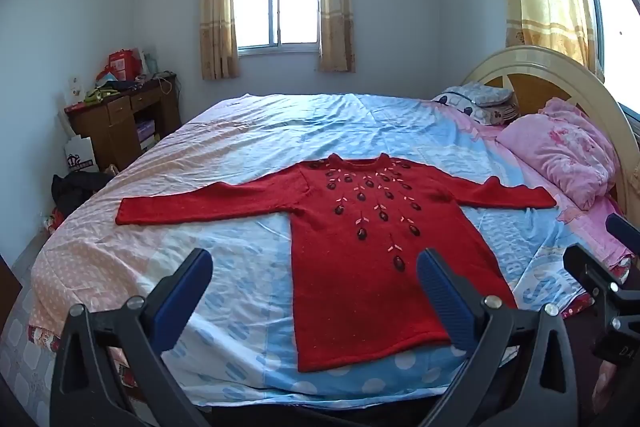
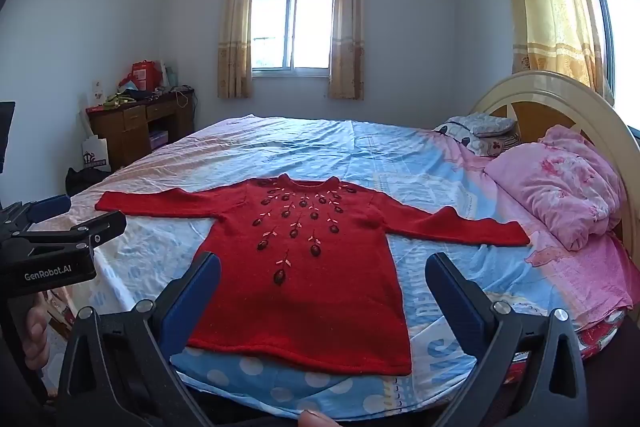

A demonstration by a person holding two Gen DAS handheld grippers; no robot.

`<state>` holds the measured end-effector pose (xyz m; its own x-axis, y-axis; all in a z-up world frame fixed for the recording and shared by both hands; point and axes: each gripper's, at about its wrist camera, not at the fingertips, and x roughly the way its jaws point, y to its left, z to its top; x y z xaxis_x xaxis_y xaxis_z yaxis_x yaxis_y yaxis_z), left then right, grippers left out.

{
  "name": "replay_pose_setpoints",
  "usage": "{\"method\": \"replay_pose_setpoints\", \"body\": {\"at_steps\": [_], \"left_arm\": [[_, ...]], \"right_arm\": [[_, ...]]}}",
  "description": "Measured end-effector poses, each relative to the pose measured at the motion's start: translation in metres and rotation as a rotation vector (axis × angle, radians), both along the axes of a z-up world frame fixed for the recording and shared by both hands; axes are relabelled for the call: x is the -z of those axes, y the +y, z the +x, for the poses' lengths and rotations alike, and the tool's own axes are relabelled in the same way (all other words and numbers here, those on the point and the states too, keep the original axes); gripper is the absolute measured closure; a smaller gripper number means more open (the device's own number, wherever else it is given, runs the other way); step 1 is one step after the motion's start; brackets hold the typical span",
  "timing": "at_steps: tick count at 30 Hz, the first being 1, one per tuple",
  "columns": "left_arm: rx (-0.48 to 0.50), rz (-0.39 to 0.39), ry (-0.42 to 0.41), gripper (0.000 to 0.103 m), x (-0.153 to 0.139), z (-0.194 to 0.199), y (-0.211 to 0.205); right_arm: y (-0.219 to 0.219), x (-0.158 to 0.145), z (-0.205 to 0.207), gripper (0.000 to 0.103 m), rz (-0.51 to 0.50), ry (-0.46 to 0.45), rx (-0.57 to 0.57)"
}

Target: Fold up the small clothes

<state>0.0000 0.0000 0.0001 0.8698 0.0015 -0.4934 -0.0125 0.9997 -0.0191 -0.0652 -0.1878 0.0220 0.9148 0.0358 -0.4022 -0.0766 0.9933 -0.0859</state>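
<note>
Left-wrist view showed the left gripper (image 1: 314, 281) with its blue pads spread wide and nothing between them, poised above the near edge of the bed (image 1: 248, 379) and framing the hem region of the red sweater (image 1: 360, 251); one pad appeared over bare sheet, the other over the sweater's right hem corner. In the right-wrist view the right gripper (image 2: 322, 285) was likewise spread apart and empty, straddling the lower body of the same sweater (image 2: 304, 275). Neither touched cloth; both seemed held back, probably so the person could size up the garment before a first fold. The sweater lay face up, flat and centred near the foot of the bed, collar away from the grippers and both sleeves stretched straight out to the sides, a layout that suits folding because each sleeve end and hem corner was exposed and easy to pinch. Its hem sat just inside the mattress edge, leaving little margin there, so pulling toward the person could drag it off. Beyond the collar a broad stretch of sheet was open for sliding or turning the garment. To the right, the sleeve end lay near a pink quilt (image 2: 560, 187) bundled against the headboard (image 2: 540, 87), which narrowed room on that side; the left sleeve had free sheet around it.
</note>
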Motion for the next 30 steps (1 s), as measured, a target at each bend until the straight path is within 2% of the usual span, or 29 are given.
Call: {"method": "replay_pose_setpoints", "body": {"at_steps": [7, 30], "left_arm": [[-0.023, 0.021, -0.012, 0.0, 0.001, 0.0, 0.001], [-0.04, 0.014, -0.001, 0.0, 0.007, 0.006, 0.008]], "right_arm": [[-0.002, 0.002, 0.001, 0.001, 0.006, -0.009, 0.008], [-0.004, 0.009, 0.005, 0.001, 0.017, 0.008, 0.005]]}}
